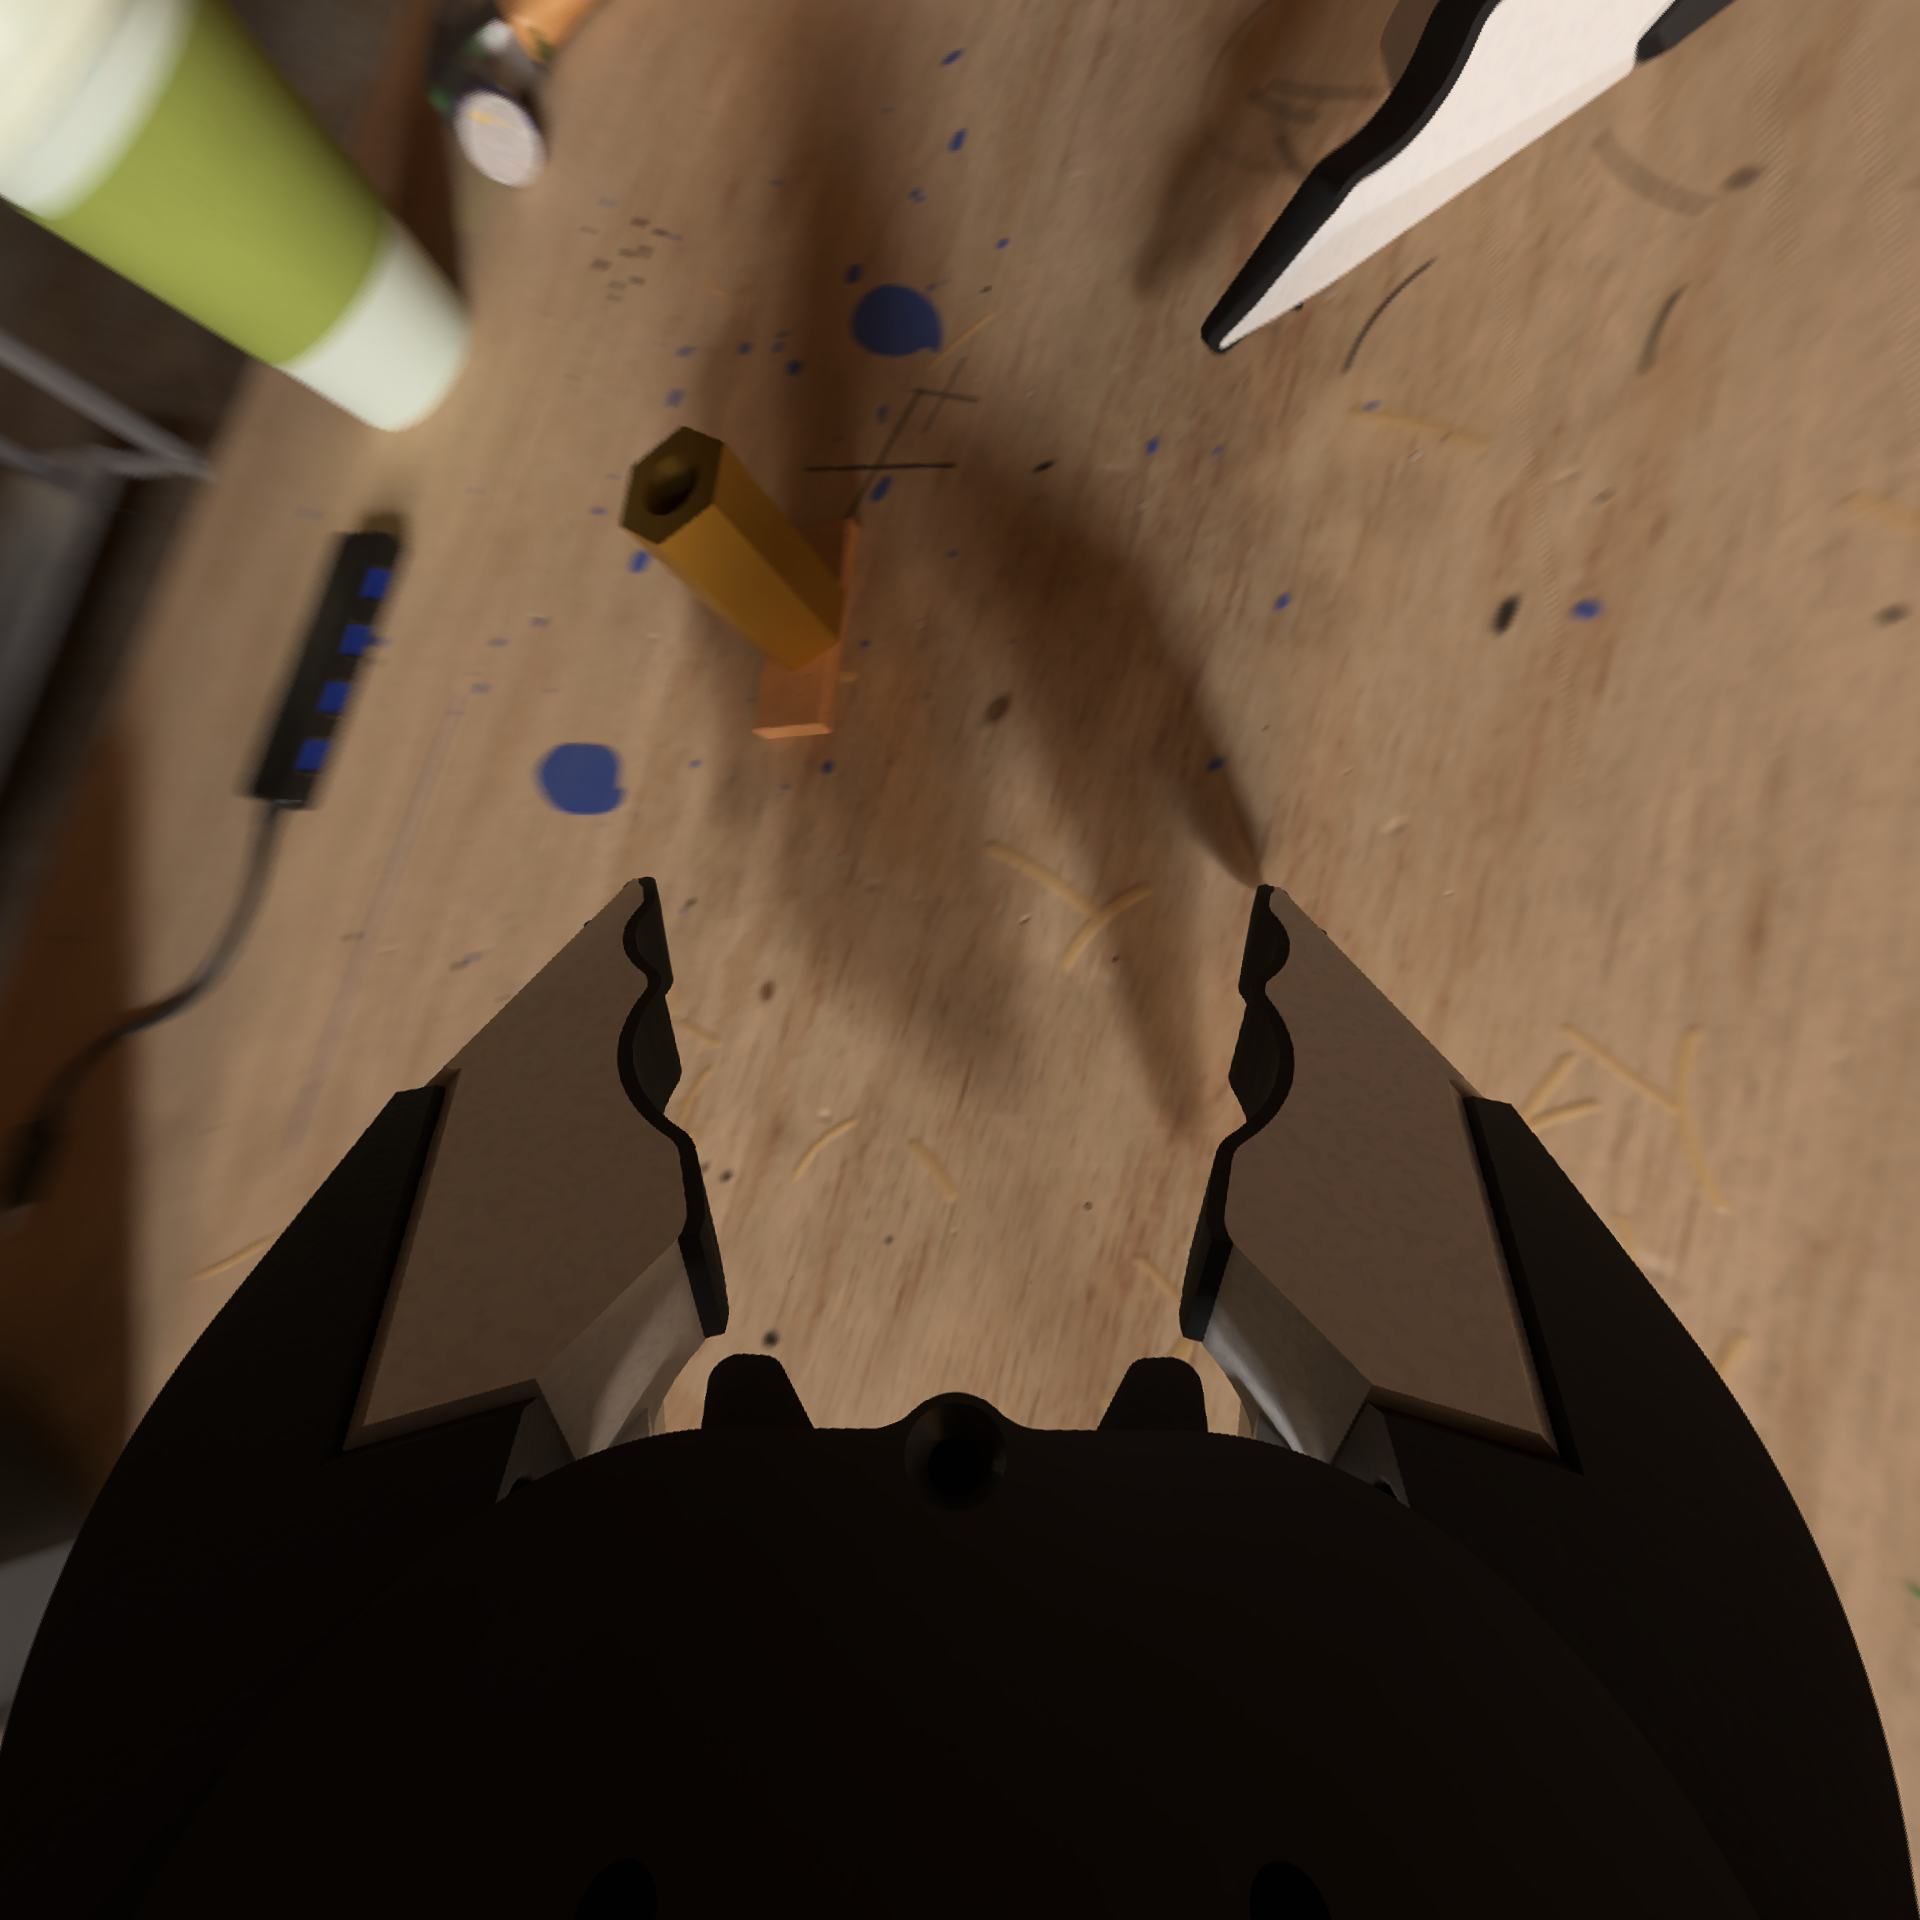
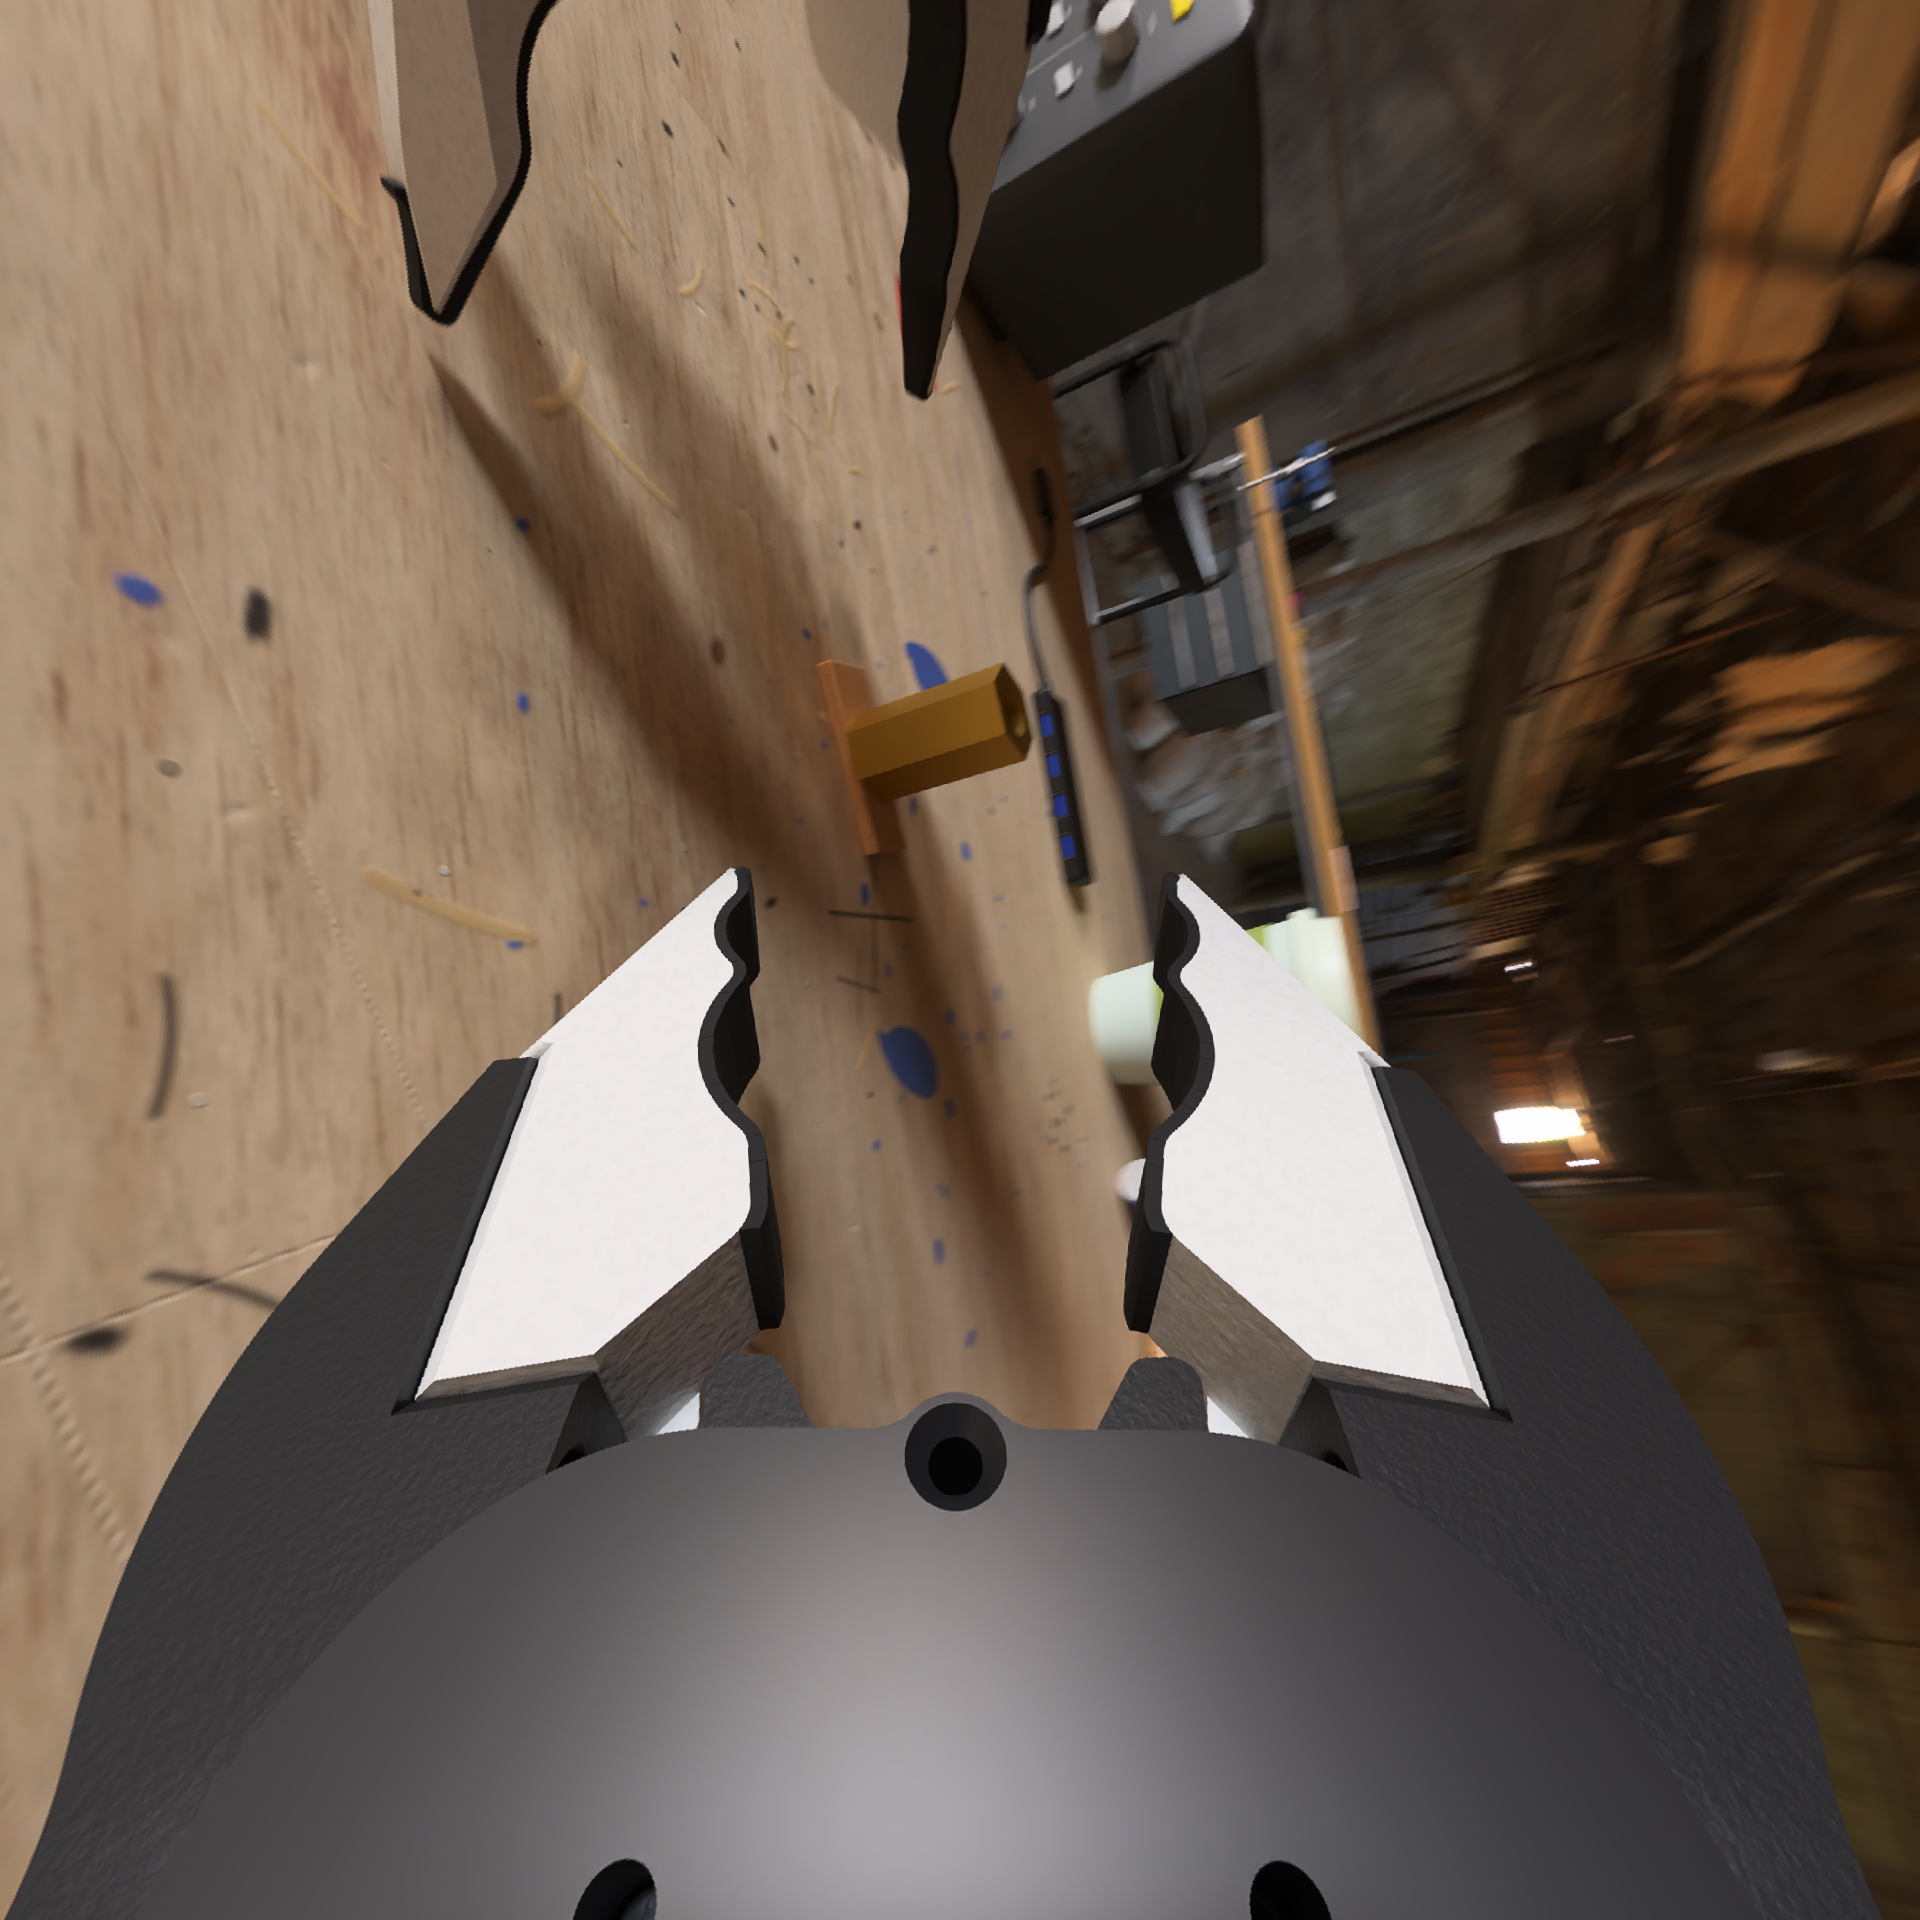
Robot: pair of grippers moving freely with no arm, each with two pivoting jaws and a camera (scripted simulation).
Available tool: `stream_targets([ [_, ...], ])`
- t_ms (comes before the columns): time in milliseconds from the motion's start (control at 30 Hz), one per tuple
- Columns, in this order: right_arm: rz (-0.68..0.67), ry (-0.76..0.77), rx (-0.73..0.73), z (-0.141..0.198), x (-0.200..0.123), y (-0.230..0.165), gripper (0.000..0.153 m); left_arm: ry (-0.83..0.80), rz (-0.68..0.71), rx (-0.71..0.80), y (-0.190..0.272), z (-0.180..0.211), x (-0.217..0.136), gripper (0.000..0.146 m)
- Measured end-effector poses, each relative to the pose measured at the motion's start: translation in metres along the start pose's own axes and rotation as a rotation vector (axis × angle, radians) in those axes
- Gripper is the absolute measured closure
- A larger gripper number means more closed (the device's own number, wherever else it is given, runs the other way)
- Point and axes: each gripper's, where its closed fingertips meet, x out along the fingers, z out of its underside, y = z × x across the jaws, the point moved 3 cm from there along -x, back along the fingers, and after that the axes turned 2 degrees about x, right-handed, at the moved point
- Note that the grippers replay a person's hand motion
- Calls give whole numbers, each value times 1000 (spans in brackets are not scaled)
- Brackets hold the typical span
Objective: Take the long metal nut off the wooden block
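A long brass-coloured hexagonal nut [image 1: 732,545] stands upright on a small flat wooden block [image 1: 810,665] on the plywood tabletop [image 1: 1351,727]. My left gripper [image 1: 954,894] is open and empty, above the table and short of the nut, which lies ahead and to its left. In the right wrist view the nut [image 2: 935,732] sticks out from the block [image 2: 857,769]. My right gripper [image 2: 954,883] is open and empty, pointing toward the nut from a little way off. The right gripper's finger [image 1: 1455,145] shows at the upper right of the left wrist view; the left gripper's fingers [image 2: 457,156] show at the top of the right wrist view.
A black hub with blue ports [image 1: 327,665] and its cable lie left of the nut. A green and white cylinder [image 1: 208,197] lies at the far left. A small metal-capped object [image 1: 499,114] sits farther back. A dark control box [image 2: 1132,177] stands at the table's edge.
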Motion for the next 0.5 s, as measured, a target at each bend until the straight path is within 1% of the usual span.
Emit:
stream_targets([
  [67, 85, 10, -106, -2, 2, -2, 77, -19, -147, 81, 0, 0, -7, 35],
  [100, 118, -5, -143, -1, 3, -2, 81, -20, -207, 111, 1, 0, -11, 35],
  [167, 141, -26, -165, 1, 4, -6, 90, 2, -276, 145, 4, 0, -16, 36],
  [233, 103, -42, -132, 1, 1, -11, 90, 21, -316, 170, 6, 1, -19, 38],
  [367, 18, -68, -57, -1, -14, -19, 84, 30, -374, 239, 10, 1, -25, 39],
  [433, -24, -63, 27, -2, -28, -18, 83, 39, -420, 300, 13, -1, -27, 38],
  [500, -77, -40, 174, -2, -42, -10, 83, 42, -471, 373, 16, -3, -30, 38],
])
